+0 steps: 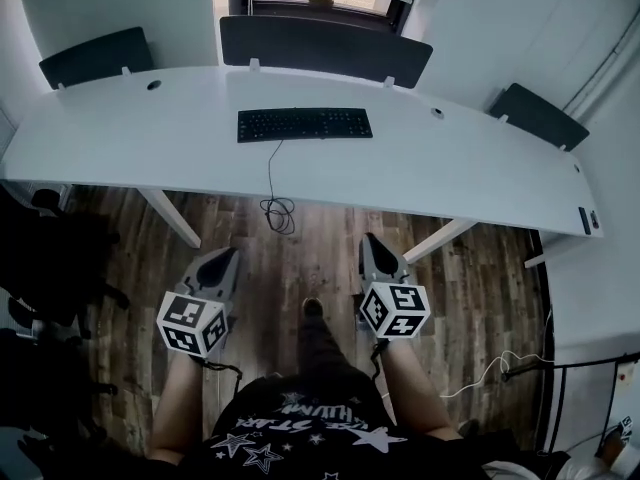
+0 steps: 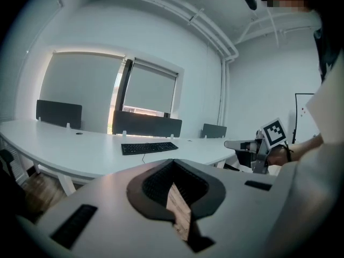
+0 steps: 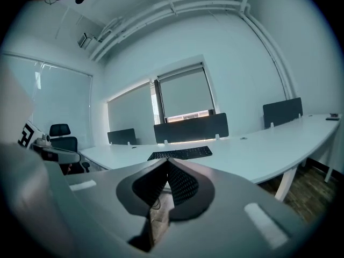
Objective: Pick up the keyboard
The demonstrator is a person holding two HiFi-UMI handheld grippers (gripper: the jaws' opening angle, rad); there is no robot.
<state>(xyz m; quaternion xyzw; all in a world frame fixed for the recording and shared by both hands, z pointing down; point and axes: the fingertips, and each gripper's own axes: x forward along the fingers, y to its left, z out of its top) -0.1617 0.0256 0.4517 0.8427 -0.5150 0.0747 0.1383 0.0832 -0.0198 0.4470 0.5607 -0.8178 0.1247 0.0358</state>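
Note:
A black keyboard [image 1: 304, 124] lies flat near the middle of the long white desk [image 1: 120, 138], its cable [image 1: 275, 193] hanging over the front edge to the floor. It also shows far ahead in the left gripper view as keyboard [image 2: 149, 148] and in the right gripper view as keyboard [image 3: 180, 153]. My left gripper [image 1: 222, 264] and right gripper [image 1: 374, 251] are both shut and empty, held side by side over the wooden floor, well short of the desk. The jaws of each meet at the tip.
Dark divider panels [image 1: 325, 50] stand along the desk's far edge, with more at the left [image 1: 97, 56] and right [image 1: 538, 114]. White desk legs [image 1: 170, 216] slant down near the grippers. A black office chair [image 1: 50, 268] sits at the left. A small dark object [image 1: 586, 219] rests at the desk's right end.

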